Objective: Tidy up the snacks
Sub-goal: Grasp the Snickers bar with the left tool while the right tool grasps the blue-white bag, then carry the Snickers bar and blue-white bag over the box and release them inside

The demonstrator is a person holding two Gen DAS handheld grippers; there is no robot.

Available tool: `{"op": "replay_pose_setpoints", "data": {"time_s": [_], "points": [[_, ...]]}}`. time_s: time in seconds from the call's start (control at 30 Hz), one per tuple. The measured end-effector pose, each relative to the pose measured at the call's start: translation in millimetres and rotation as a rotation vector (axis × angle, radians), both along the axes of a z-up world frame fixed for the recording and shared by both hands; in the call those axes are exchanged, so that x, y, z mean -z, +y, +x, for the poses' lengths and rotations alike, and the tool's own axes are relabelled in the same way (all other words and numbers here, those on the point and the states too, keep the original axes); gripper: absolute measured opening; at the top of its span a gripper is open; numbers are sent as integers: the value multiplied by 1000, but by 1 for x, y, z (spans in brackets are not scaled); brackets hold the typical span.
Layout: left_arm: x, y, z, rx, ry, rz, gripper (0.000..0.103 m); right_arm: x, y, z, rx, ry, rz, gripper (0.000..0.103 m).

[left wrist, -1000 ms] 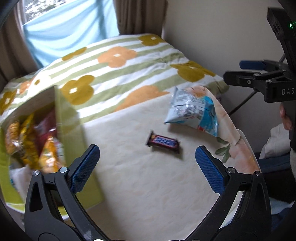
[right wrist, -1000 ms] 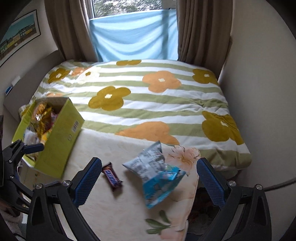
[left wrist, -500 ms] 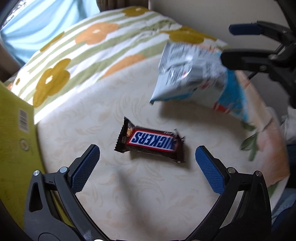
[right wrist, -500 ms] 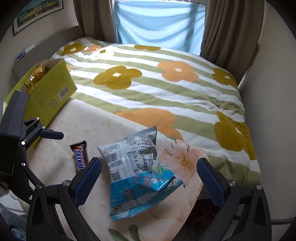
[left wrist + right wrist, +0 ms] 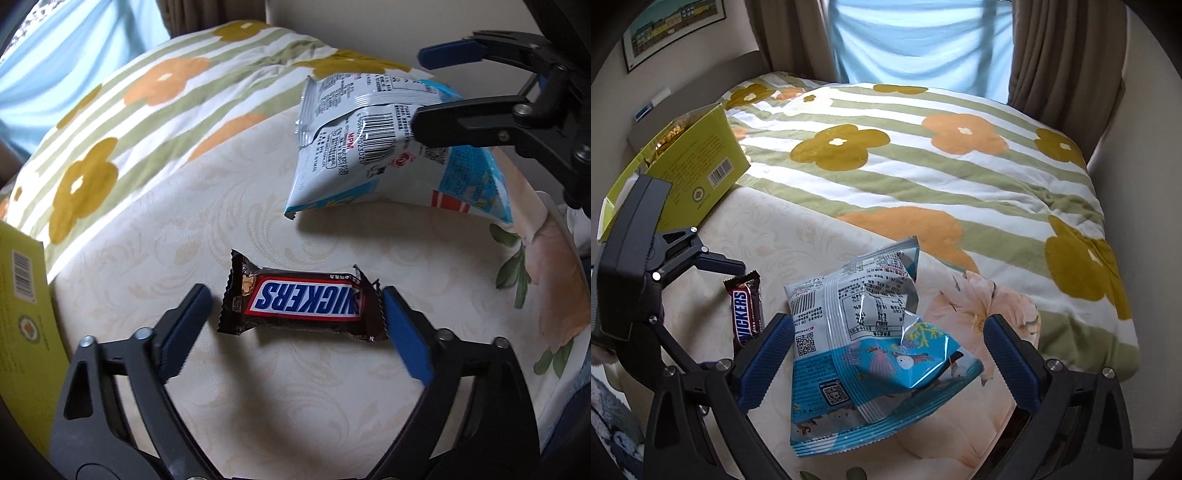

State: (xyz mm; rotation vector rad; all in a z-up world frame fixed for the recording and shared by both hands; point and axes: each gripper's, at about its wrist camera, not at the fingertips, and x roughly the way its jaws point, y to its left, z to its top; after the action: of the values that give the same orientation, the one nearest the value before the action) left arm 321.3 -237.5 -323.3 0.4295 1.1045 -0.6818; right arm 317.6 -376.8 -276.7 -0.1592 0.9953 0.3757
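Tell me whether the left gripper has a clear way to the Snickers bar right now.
Probably yes. The left gripper straddles the Snickers bar, its jaws just closing in; one pad is at the wrapper's end, the other just short. Nothing lies between. The snack bag and right gripper sit apart.

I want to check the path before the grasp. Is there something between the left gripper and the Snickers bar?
Nothing visible. The Snickers bar lies flat between the left gripper's closing jaws; the snack bag lies farther back.
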Motion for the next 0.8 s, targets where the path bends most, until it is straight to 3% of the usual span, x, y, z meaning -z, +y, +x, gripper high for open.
{"op": "replay_pose_setpoints", "data": {"time_s": [0.2, 0.4, 0.63, 0.7, 0.73, 0.8], "points": [[-6, 2, -2, 32, -12, -13, 61, 3, 7, 3, -67, 34, 0, 102], [-11, 4, -1, 23, 2, -27, 54, 18, 13, 8, -90, 81, -23, 102], [-13, 10, 2, -43, 15, -40, 53, 31, 23, 16, -134, 107, -46, 102], [-14, 14, 3, -62, 11, -41, 53, 35, 27, 16, -156, 120, -66, 95], [-14, 15, 3, -68, 10, -42, 53, 37, 28, 15, -171, 126, -74, 83], [-15, 17, 2, -78, 3, -41, 53, 42, 30, 15, -180, 150, -94, 79]]}}
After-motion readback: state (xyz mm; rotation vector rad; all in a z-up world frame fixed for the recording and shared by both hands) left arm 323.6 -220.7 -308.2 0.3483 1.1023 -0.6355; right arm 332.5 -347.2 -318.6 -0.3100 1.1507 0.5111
